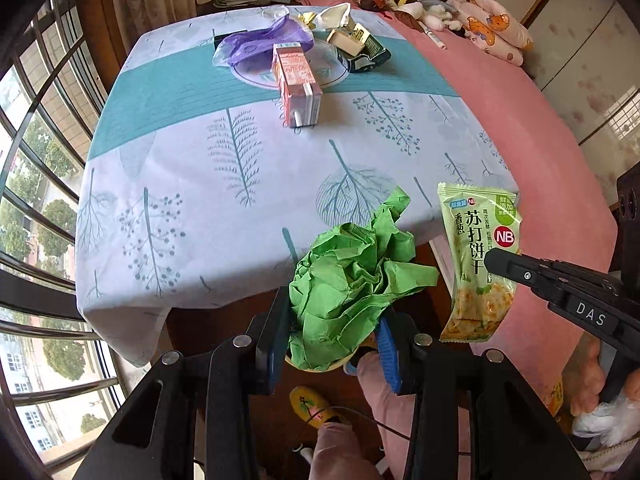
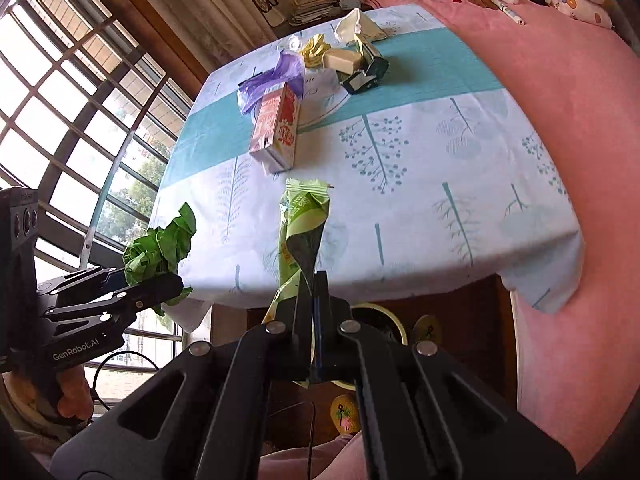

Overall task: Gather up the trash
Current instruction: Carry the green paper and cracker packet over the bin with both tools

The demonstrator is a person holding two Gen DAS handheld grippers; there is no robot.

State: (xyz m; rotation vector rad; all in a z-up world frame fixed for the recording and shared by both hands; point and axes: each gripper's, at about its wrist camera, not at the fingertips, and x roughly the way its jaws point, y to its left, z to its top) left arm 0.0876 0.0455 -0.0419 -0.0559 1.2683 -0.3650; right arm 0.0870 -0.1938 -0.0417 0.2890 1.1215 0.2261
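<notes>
My left gripper [image 1: 334, 328] is shut on a crumpled green paper ball [image 1: 352, 284], held in the air just off the near edge of the table; the same paper ball [image 2: 160, 248] shows at the left of the right wrist view. My right gripper [image 2: 310, 300] is shut on a green cracker wrapper [image 2: 302, 232], which hangs flat in the left wrist view as a printed packet [image 1: 478, 256]. Still on the tablecloth [image 1: 224, 184] lie a red-and-white drink carton [image 1: 298, 86], a purple plastic bag [image 1: 256, 42], and a pile of small boxes and wrappers [image 1: 356, 46].
A round bin rim [image 2: 384, 316] shows on the floor below the table edge. A pink bed [image 1: 532, 168] with pillows and soft toys runs along the right. Barred windows [image 1: 36, 184] fill the left. The person's legs and yellow slippers [image 1: 316, 408] are below.
</notes>
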